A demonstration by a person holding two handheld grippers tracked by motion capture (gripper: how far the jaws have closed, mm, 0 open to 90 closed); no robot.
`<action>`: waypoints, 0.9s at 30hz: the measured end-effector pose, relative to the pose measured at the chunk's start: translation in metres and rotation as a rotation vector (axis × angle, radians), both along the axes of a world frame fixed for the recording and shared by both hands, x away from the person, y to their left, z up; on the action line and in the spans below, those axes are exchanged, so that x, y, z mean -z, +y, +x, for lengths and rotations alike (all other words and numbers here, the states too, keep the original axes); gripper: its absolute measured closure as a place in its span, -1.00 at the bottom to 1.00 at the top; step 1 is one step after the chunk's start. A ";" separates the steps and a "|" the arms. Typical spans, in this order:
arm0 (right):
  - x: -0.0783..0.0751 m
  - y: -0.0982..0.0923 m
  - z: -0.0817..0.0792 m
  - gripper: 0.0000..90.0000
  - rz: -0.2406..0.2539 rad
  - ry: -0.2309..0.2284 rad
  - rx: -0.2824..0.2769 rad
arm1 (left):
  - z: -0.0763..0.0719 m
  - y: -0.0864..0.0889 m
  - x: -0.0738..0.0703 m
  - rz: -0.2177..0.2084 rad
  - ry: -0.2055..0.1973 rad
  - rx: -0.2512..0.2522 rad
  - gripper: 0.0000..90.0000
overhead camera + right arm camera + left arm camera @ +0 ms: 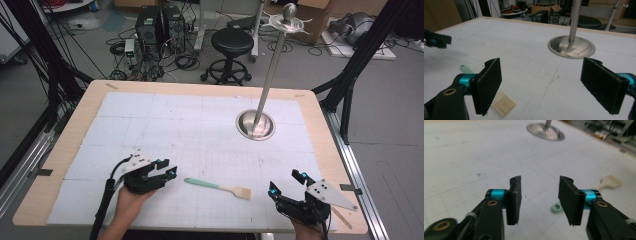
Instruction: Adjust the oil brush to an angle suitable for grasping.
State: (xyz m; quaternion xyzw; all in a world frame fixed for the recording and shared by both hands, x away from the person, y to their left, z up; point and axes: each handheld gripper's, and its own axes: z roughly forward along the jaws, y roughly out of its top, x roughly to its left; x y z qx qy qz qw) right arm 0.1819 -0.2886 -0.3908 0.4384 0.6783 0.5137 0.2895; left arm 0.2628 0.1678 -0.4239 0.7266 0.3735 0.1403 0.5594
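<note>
Spatula (218,186): flat on worktop (165,115), between both grippers, mint handle toward nine o'clock (easy reach).
Left hand-held gripper (166,168): jaws apart, empty, beside handle.
Right hand-held gripper (286,182): wide open, empty, waiting.

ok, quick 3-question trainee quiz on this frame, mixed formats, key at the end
1. True or false: the left gripper is shut on the spatula.
2. What stands on the far right part of the table? A) a metal pole on a round base B) a bowl of fruit C) a stack of plates
3. Which end of the spatula points toward the right gripper?

Key:
1. False: its jaws stand open with nothing between them.
2. A: the pole rises from the round base.
3. The pale slotted blade end; the green handle points toward the left gripper.
</note>
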 end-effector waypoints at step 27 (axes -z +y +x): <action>0.006 0.022 0.013 -0.64 -0.042 0.037 -0.083 | -0.033 0.084 -0.010 -0.126 -0.149 -0.005 -0.60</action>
